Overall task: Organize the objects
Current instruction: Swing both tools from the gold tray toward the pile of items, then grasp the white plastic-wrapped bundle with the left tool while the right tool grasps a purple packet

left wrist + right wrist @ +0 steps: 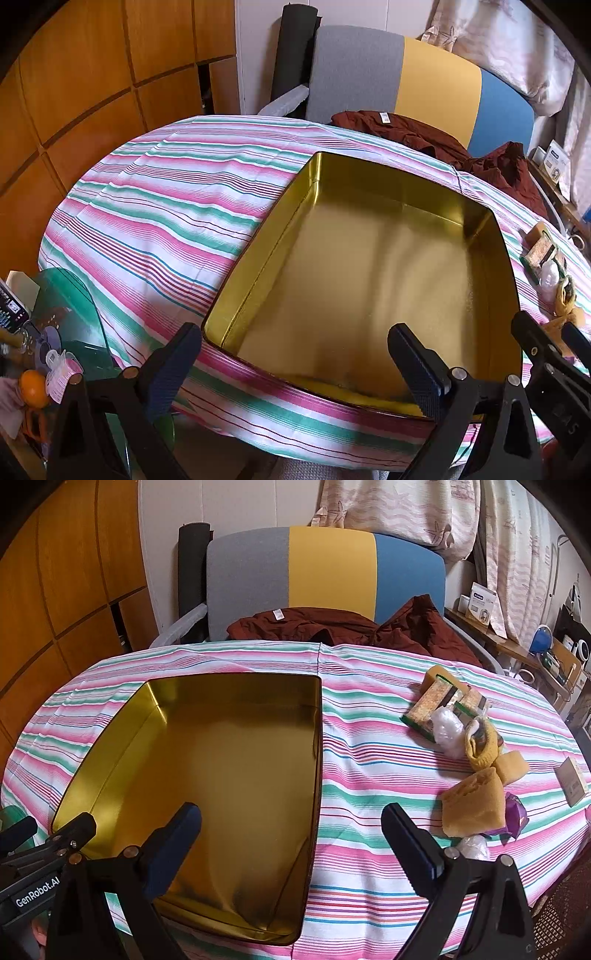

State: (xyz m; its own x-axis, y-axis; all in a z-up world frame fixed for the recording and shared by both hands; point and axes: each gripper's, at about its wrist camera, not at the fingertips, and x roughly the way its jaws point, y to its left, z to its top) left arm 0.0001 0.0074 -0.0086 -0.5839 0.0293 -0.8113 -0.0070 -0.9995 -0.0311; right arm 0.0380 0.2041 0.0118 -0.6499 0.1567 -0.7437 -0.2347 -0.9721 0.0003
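A large empty gold tin box [369, 280] [221, 775] lies open on the striped tablecloth [166, 206] [369, 775]. To its right lie green-edged sponges [428, 705] [541, 245], a clear plastic wad [448, 731], yellow cloth pieces [474, 801] and a purple wrapper [515, 814]. My left gripper [295, 354] is open and empty over the box's near edge. My right gripper [291, 834] is open and empty over the box's right near corner, left of the yellow cloth. Each gripper shows at the edge of the other's view.
A dark red garment [351, 627] lies at the table's far edge before a grey, yellow and blue chair [325, 572]. A small card [572, 781] lies far right. A green stand with clutter [62, 317] sits left of the table. Wooden cabinets [74, 92] stand left.
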